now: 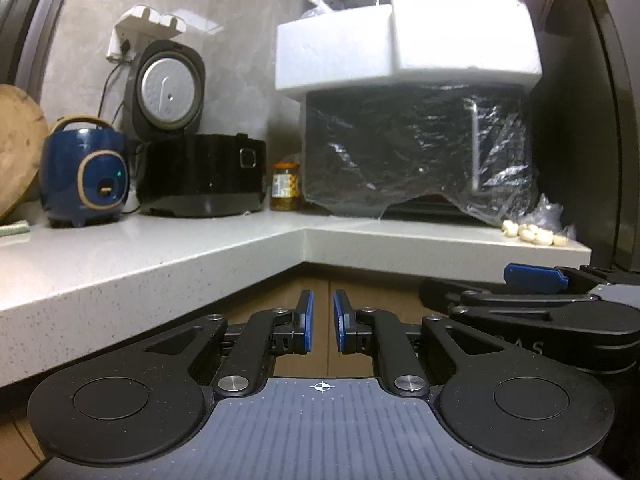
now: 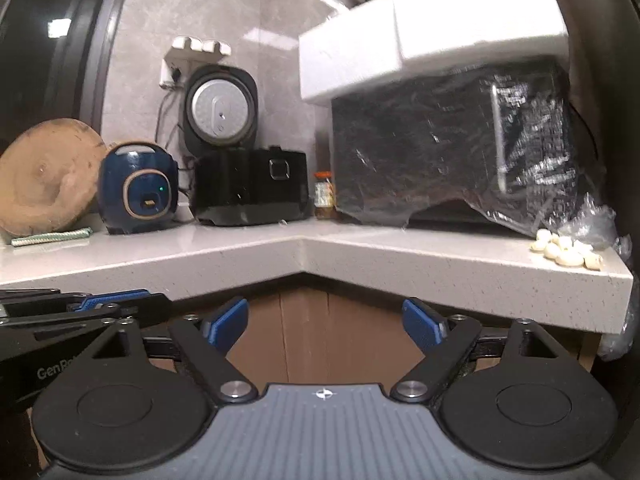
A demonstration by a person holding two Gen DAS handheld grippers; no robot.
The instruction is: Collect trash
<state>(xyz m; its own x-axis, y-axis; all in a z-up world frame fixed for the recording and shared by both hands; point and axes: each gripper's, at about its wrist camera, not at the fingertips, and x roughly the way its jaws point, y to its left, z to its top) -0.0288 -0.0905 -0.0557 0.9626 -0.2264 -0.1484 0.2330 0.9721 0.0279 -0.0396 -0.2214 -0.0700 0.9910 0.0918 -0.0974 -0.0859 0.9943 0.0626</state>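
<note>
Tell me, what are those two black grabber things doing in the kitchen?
A person holds both grabbers just below the corner of the grey counter. Neither holds anything. The left gripper is shut and empty, and the right gripper is open. On the counter sit a blue rice cooker, a black cooker with its lid up, a small jar, a plastic-wrapped black appliance, and some pale garlic cloves by crinkly plastic. No trash has been picked up yet.

Left gripper (image 1: pixel 323 322) and right gripper (image 2: pixel 324 322): black linkage arms, blue pads, silver screws, ribbed grey base
</note>
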